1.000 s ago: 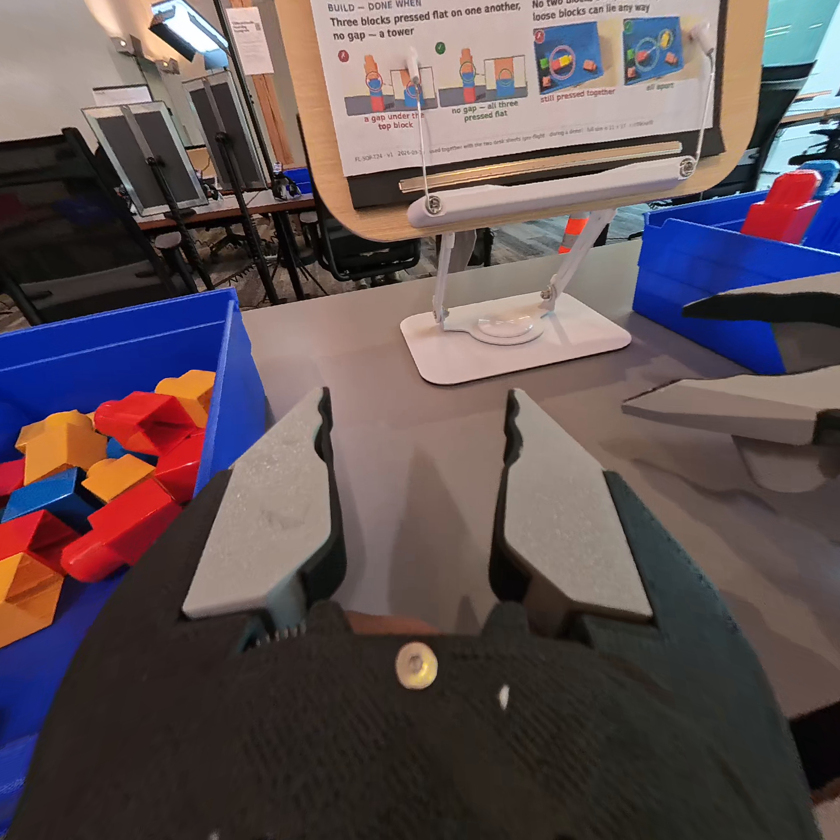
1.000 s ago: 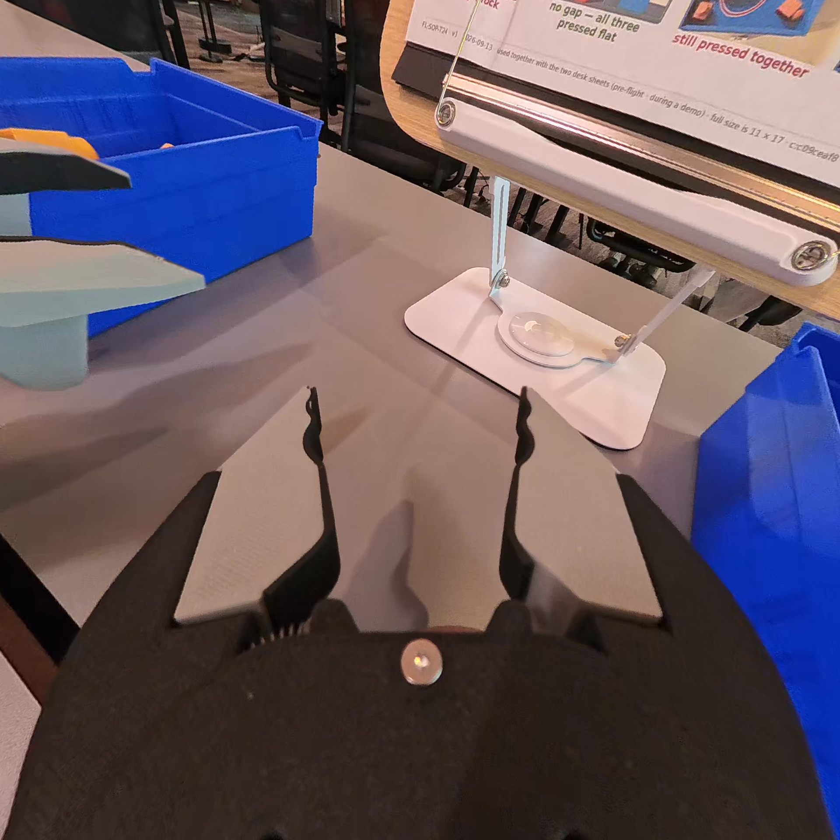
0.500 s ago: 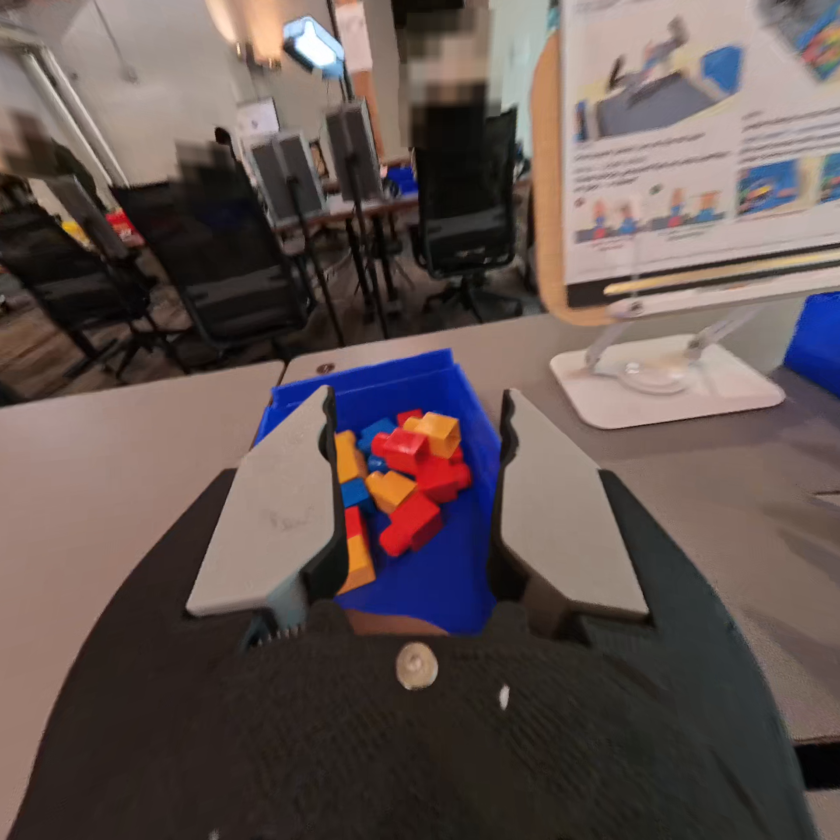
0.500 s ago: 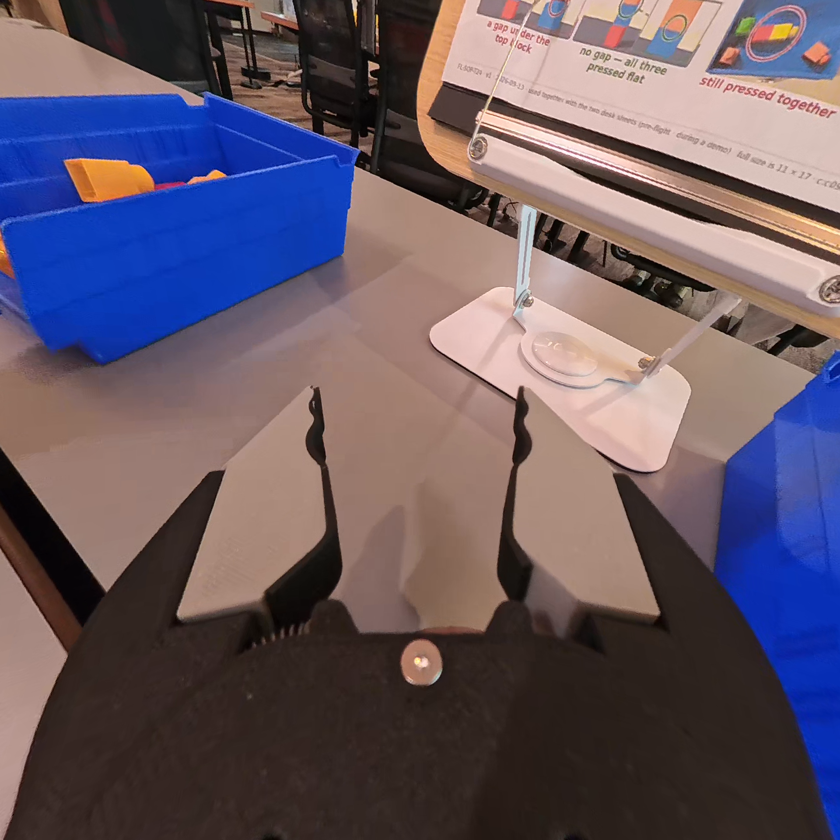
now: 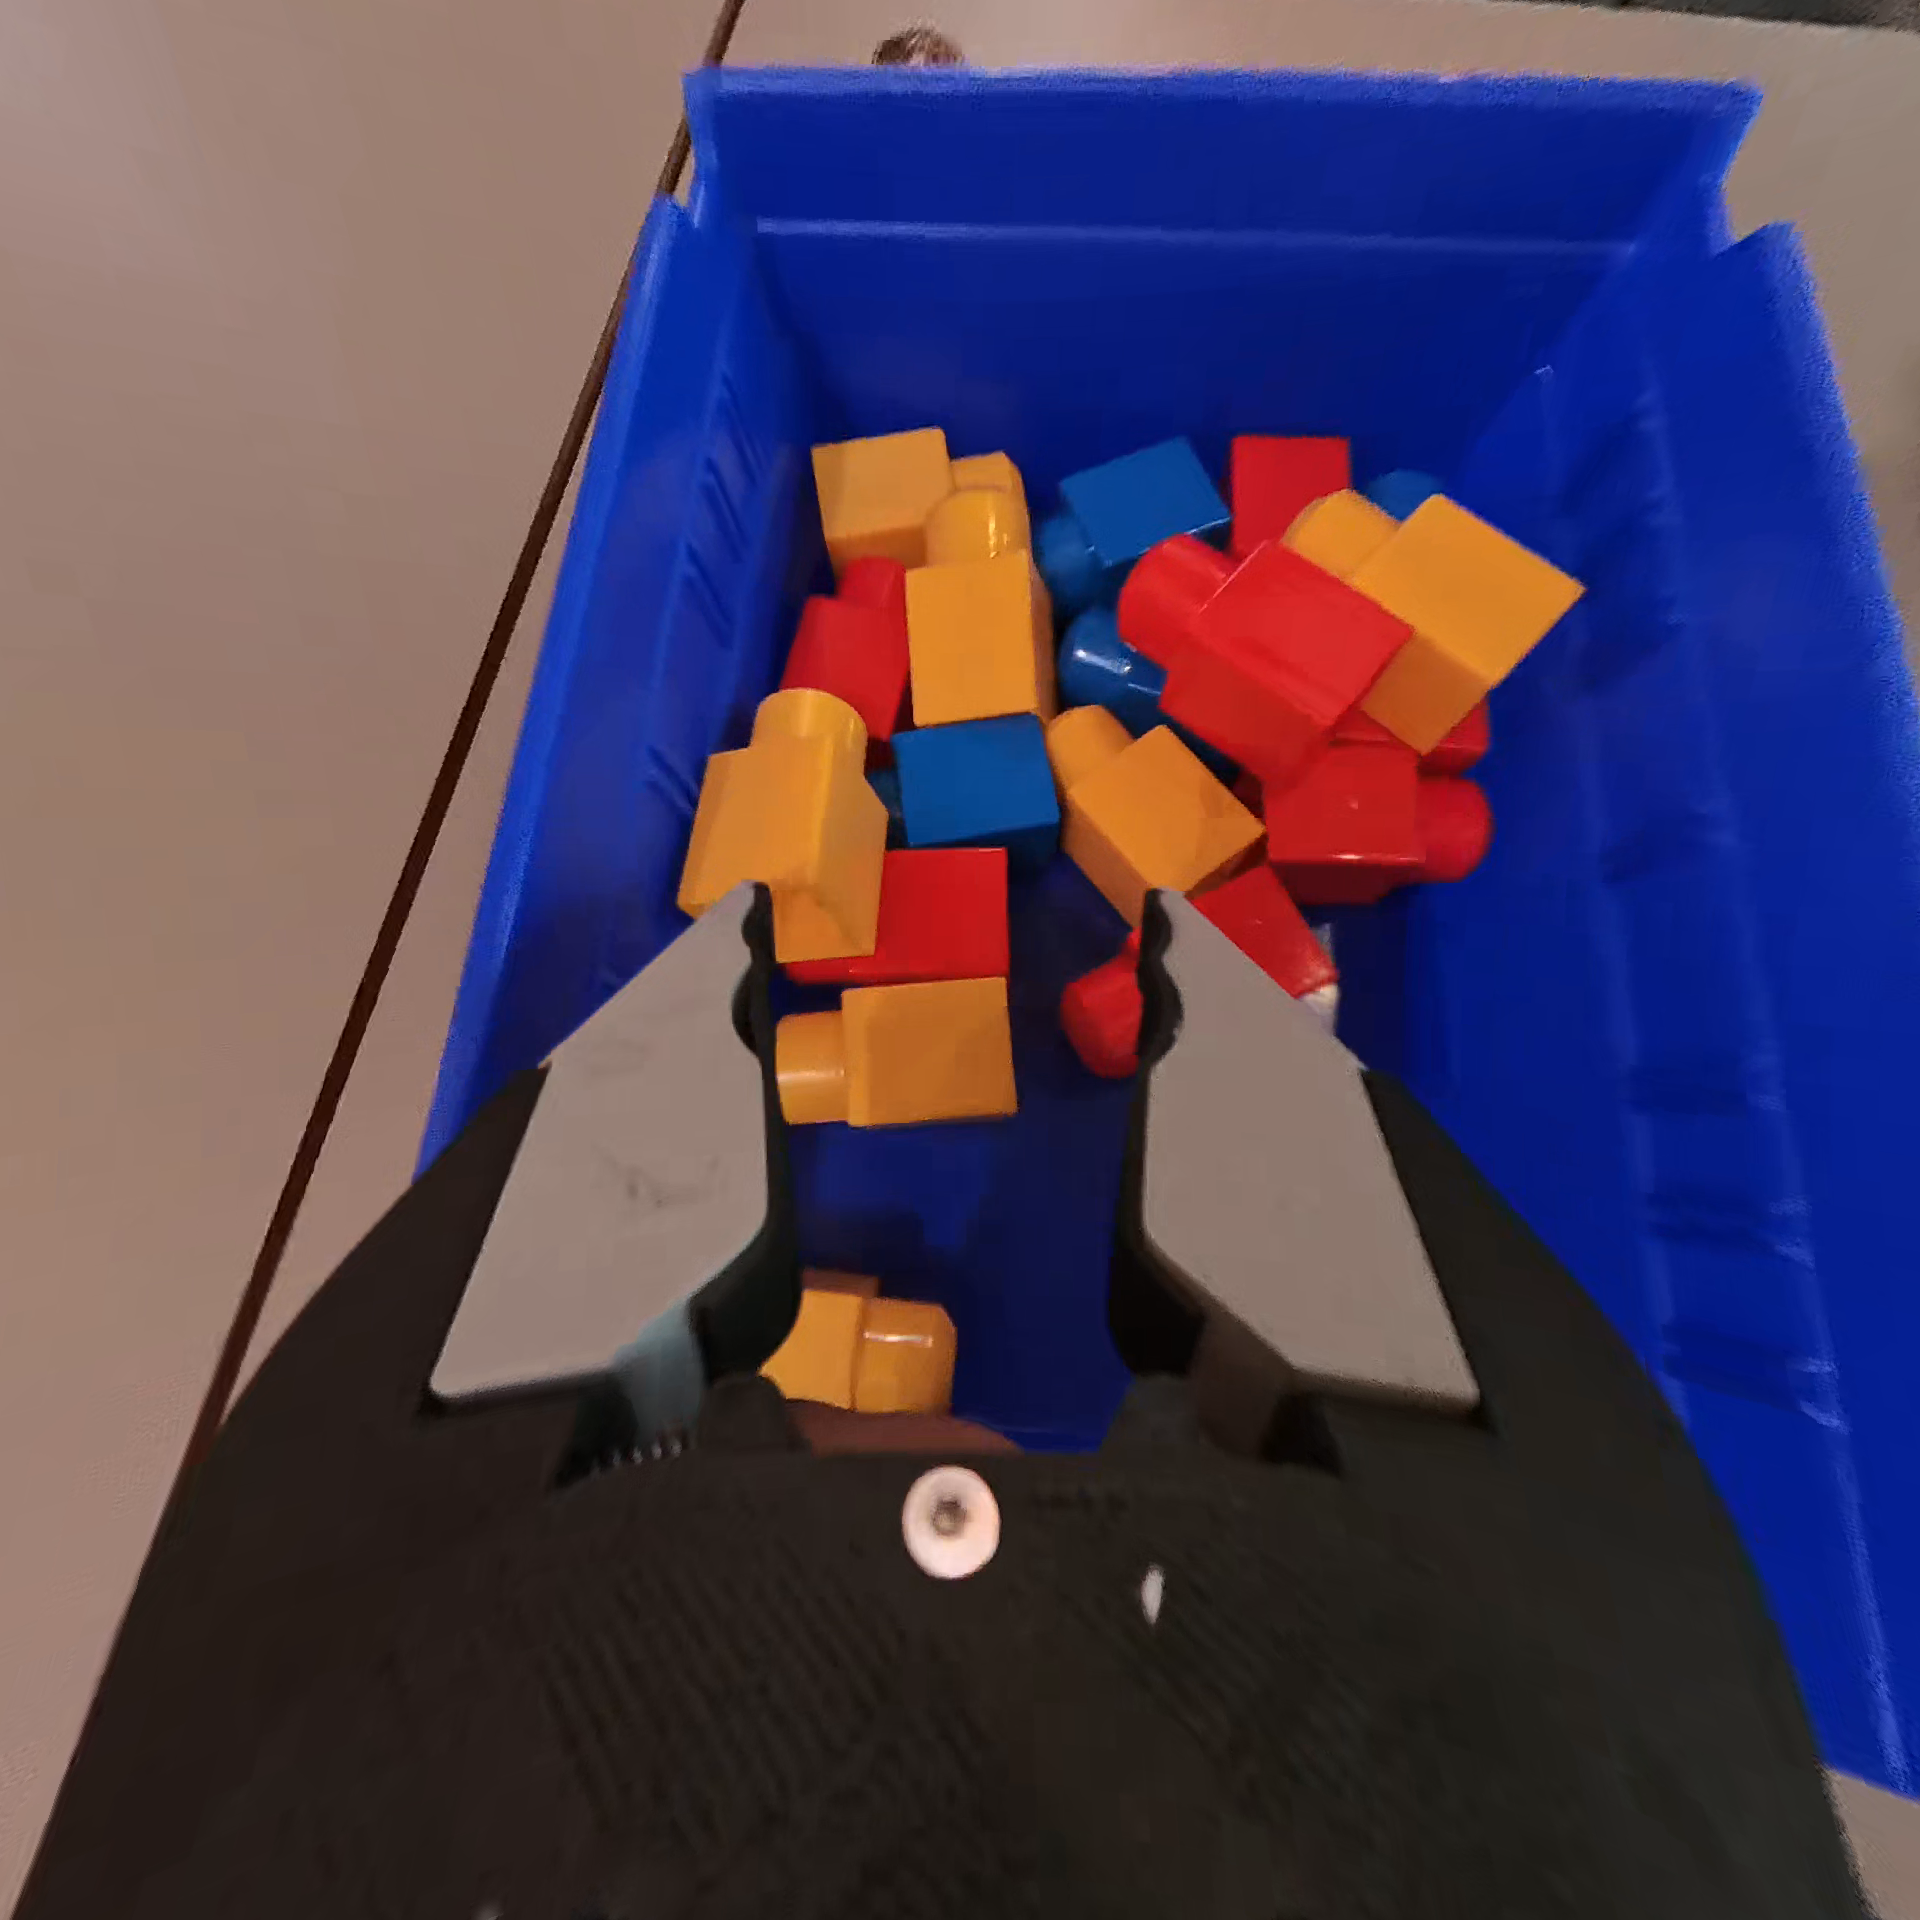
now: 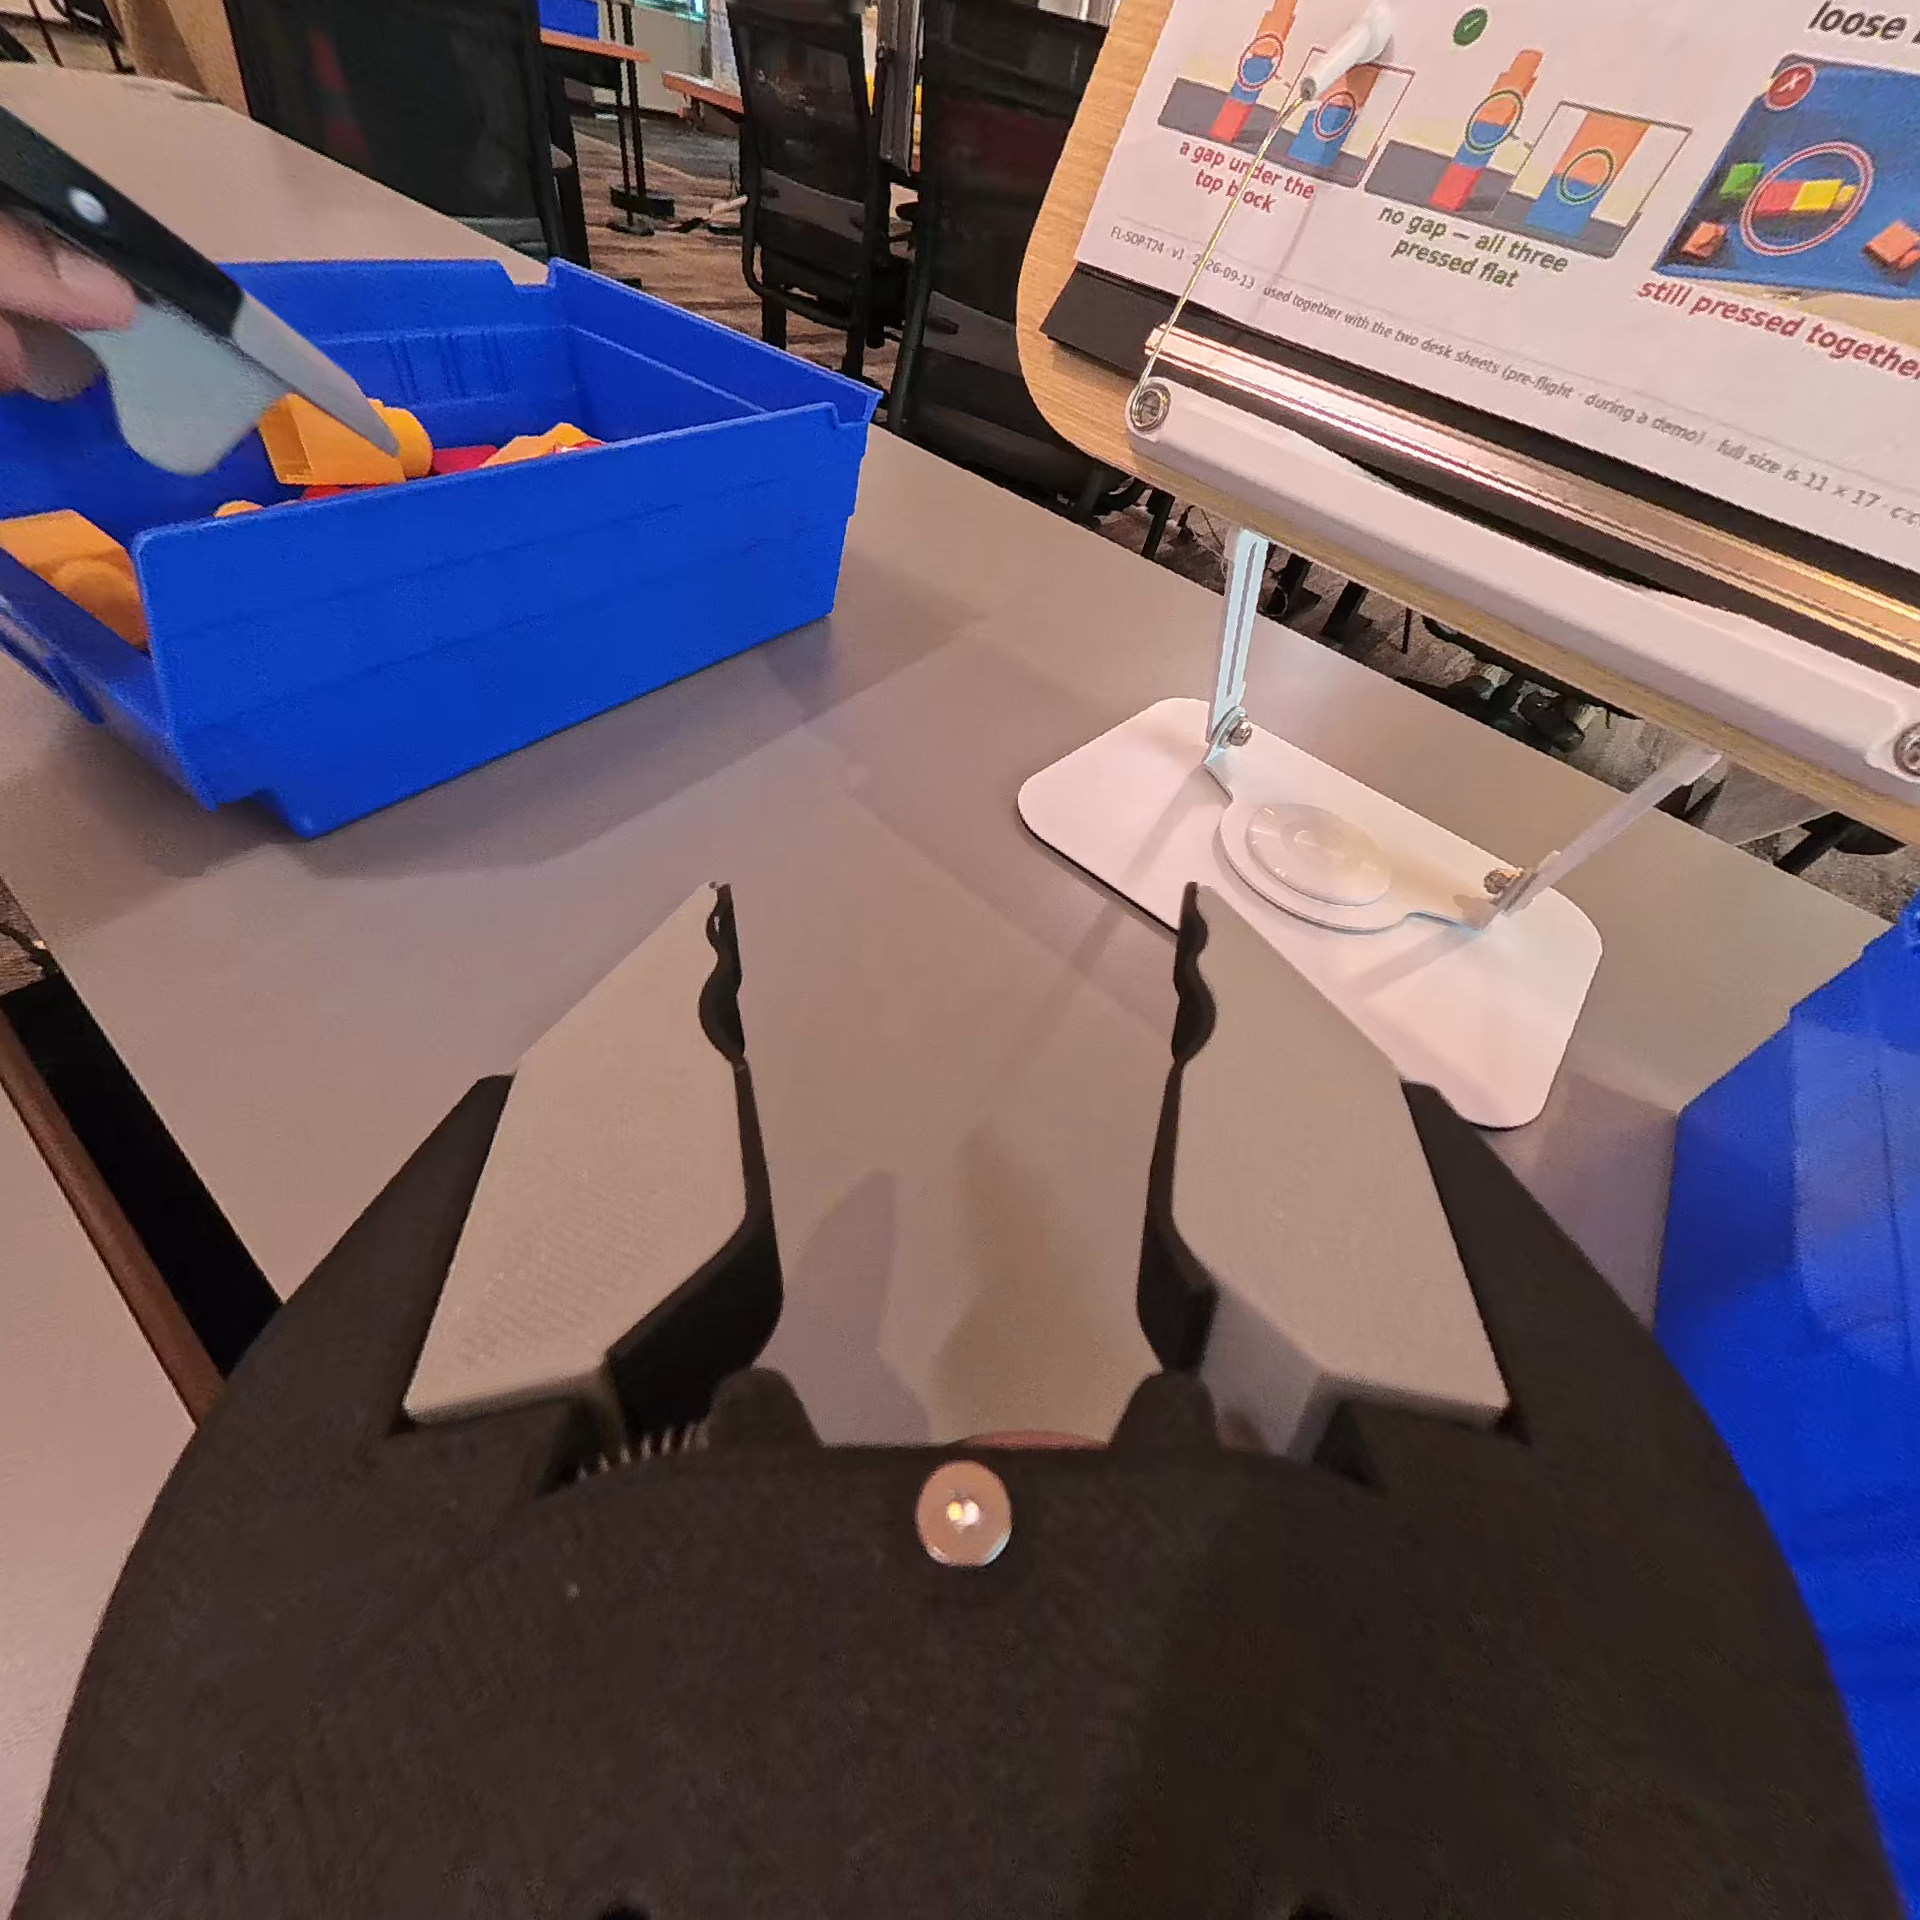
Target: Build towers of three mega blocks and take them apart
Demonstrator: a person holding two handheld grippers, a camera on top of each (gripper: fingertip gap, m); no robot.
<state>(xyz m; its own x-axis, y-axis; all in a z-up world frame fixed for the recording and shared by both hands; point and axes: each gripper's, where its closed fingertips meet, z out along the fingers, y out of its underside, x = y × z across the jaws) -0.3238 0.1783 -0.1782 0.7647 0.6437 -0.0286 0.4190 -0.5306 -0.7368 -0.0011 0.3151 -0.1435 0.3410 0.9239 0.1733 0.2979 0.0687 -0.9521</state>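
Note:
A blue bin (image 5: 1195, 301) holds several loose red, orange and blue mega blocks. My left gripper (image 5: 951, 914) is open and empty, pointing down into the bin above an orange block (image 5: 914, 1049) and a red block (image 5: 940, 914). Another orange block (image 5: 873, 1351) lies near the finger bases. In the right wrist view the same bin (image 6: 499, 613) sits at the left with the left gripper (image 6: 312, 400) dipping into it, held by a hand. My right gripper (image 6: 951, 914) is open and empty over the bare grey table (image 6: 904, 748).
A white stand (image 6: 1320, 894) holding an instruction sheet on a wooden board (image 6: 1507, 208) stands at the back right. A second blue bin (image 6: 1808, 1299) is at the right edge. The table's edge runs along the left, with chairs behind.
My left gripper has swung left from the table's middle and tilted down into the block bin. My right gripper has stayed open, shifting only slightly.

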